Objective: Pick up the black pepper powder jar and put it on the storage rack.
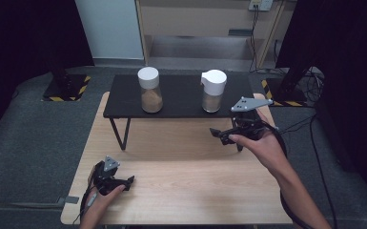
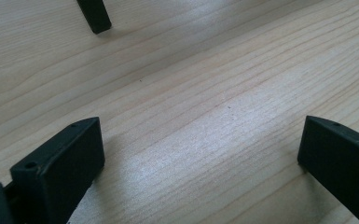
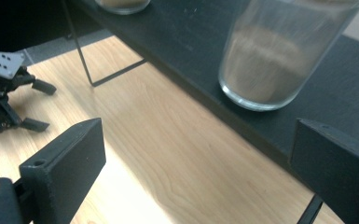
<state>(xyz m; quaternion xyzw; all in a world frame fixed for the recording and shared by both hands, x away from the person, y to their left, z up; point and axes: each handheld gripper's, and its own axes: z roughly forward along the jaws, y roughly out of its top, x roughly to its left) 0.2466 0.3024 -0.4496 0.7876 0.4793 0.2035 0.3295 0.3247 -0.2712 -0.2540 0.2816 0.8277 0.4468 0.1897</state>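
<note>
Two glass jars with white lids and brown powder inside stand on a low black shelf [image 1: 181,98]: one at the left [image 1: 150,90], one at the right [image 1: 213,91]. My right gripper [image 1: 219,135] hovers just in front of the shelf's right end, open and empty. In the right gripper view the right jar [image 3: 269,58] rises close ahead, above and between the spread jaws of that gripper [image 3: 196,161]. My left gripper [image 1: 125,184] rests low near the table's front left corner, open, with bare wood between its jaws [image 2: 200,149].
The shelf stands on thin black legs [image 2: 94,16] at the back of a light wooden table [image 1: 186,181]. The left gripper [image 3: 9,95] appears far off in the right gripper view. Grey floor, stands with hazard tape and cables surround the table.
</note>
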